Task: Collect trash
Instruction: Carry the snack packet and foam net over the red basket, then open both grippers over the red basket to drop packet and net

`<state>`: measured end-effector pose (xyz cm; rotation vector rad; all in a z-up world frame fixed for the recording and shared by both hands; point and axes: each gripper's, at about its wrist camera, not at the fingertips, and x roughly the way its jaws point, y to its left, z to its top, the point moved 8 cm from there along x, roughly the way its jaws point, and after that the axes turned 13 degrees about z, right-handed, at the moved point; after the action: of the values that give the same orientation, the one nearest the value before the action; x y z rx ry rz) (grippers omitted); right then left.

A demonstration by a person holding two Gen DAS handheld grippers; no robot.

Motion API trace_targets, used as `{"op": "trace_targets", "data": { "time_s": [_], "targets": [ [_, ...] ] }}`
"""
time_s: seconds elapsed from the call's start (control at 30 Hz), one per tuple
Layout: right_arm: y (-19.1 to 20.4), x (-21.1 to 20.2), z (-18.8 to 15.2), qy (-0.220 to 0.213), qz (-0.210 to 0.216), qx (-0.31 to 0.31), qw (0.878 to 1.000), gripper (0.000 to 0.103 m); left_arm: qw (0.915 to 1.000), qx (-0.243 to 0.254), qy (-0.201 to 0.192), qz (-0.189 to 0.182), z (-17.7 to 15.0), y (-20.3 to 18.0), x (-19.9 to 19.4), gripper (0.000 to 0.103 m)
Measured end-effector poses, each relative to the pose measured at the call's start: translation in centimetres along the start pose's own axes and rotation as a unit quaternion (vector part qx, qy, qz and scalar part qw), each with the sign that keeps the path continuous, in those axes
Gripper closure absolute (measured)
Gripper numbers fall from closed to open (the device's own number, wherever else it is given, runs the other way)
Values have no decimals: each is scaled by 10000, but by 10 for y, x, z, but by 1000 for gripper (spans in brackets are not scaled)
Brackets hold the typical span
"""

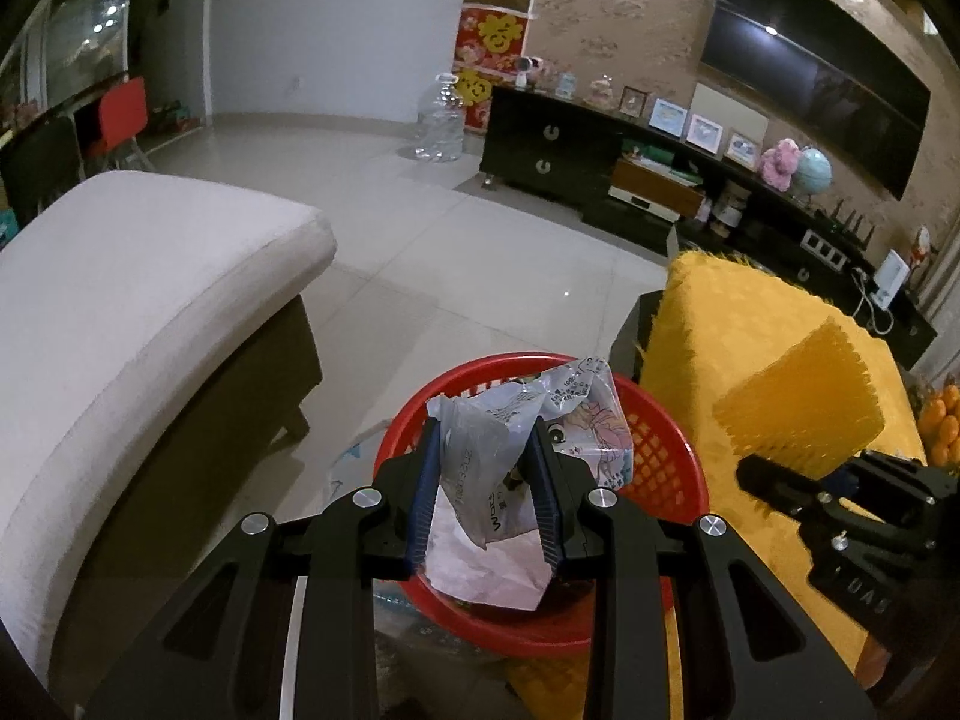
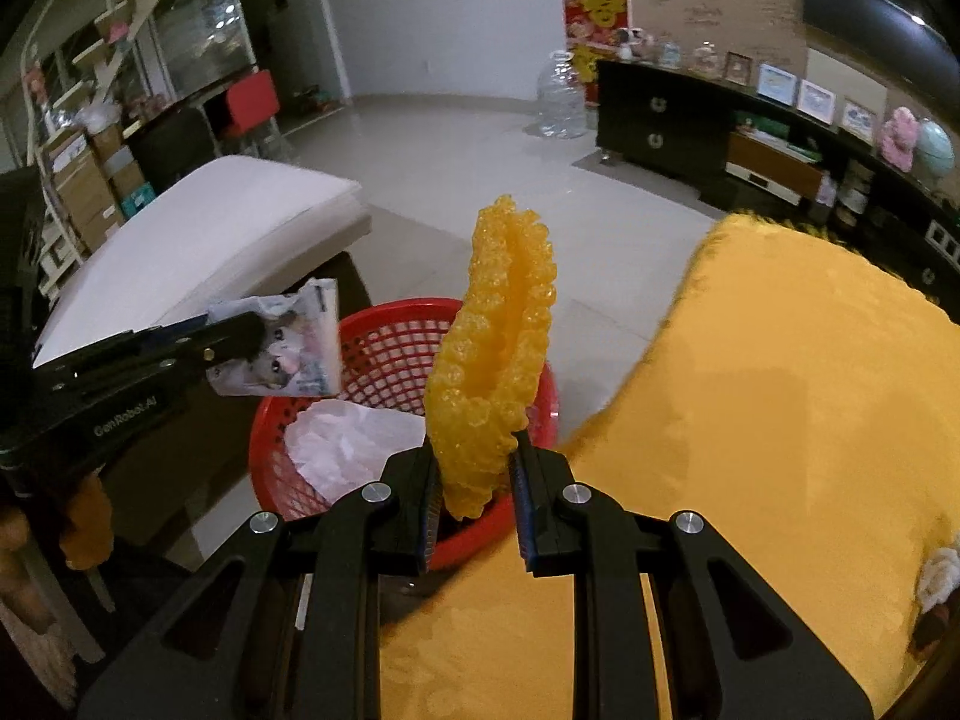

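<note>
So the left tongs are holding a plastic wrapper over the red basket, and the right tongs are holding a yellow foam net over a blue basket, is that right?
Not quite. There is only one basket and it is red, not blue, as the right wrist view shows. The left tongs hold the plastic wrapper over it, and the right tongs hold the yellow foam net above its rim.
</note>
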<state>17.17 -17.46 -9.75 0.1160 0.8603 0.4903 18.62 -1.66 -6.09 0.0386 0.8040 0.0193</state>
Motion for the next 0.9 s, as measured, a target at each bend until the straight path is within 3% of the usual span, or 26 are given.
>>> {"op": "trace_targets", "data": {
  "time_s": [0.6,0.9],
  "targets": [
    [5,32,1,323,247,-68,9992,81,9989,335,257,200,-6,-14,22,76],
    [9,30,2,294,390,-87,9988,66,9986,259,467,18,-9,-16,30,68]
  ]
}}
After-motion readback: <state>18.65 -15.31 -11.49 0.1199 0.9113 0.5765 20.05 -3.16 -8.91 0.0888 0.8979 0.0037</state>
